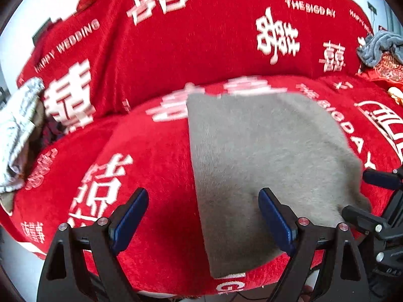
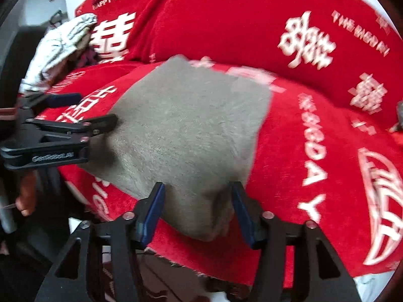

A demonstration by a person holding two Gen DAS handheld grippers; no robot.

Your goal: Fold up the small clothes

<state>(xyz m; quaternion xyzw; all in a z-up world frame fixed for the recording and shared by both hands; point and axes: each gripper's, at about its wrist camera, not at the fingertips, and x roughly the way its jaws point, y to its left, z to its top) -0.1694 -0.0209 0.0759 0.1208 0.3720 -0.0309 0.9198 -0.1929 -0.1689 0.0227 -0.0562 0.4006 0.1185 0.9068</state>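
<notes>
A grey fuzzy small garment [image 1: 264,166] lies flat on the red sofa seat [image 1: 151,156]; it also shows in the right wrist view [image 2: 186,130]. My left gripper [image 1: 204,214] is open over the garment's near left edge, one finger on the red cover, one over the grey cloth. My right gripper [image 2: 197,209] is open, its fingers either side of the garment's near corner. The right gripper shows at the right edge of the left wrist view [image 1: 372,196], and the left gripper at the left of the right wrist view [image 2: 83,118].
The sofa wears a red cover with white lettering [image 2: 252,25]. A white-grey crumpled garment [image 1: 17,130] lies at the seat's left end. A blue-grey cloth [image 1: 377,47] and red patterned items lie at the right end. The seat's front edge is just below the grippers.
</notes>
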